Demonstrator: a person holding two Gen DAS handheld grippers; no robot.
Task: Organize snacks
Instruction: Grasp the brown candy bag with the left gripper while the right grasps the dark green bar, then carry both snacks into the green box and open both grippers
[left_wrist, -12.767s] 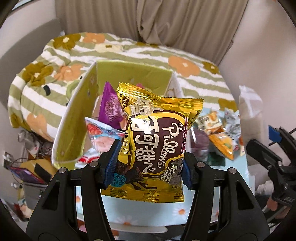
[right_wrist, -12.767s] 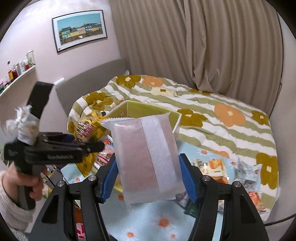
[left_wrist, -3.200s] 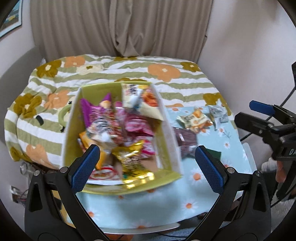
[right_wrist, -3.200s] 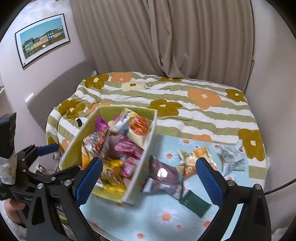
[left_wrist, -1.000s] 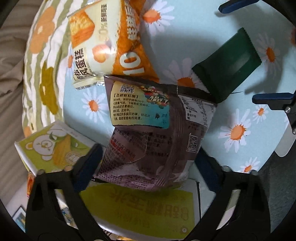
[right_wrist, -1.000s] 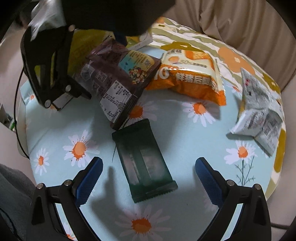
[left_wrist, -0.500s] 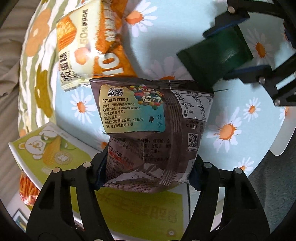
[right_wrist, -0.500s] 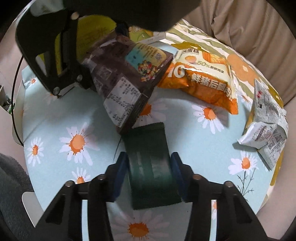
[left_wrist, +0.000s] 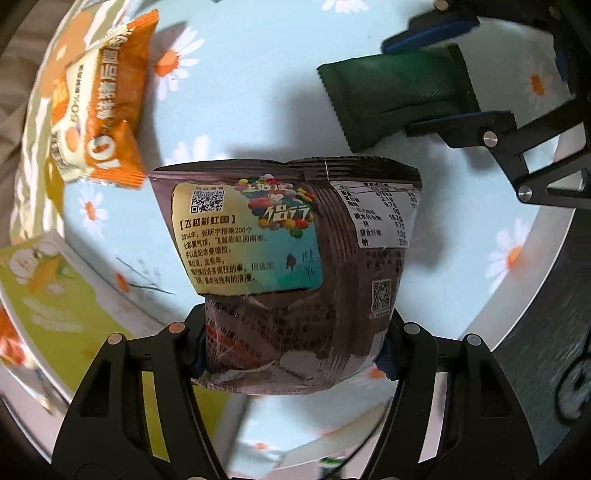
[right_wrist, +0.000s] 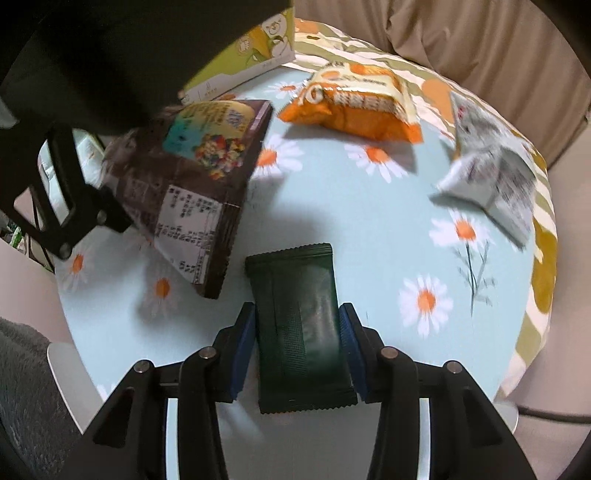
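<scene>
Left gripper clamped on brown snack bag; right gripper on green packet. Both judged light, crushable; edge grips advised.

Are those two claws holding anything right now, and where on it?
Left gripper pinches the brown snack bag at its lower end; right gripper clamps the dark green packet across its long sides.

Daisy-print tablecloth, floral striped bedspread, beige curtain.
</scene>
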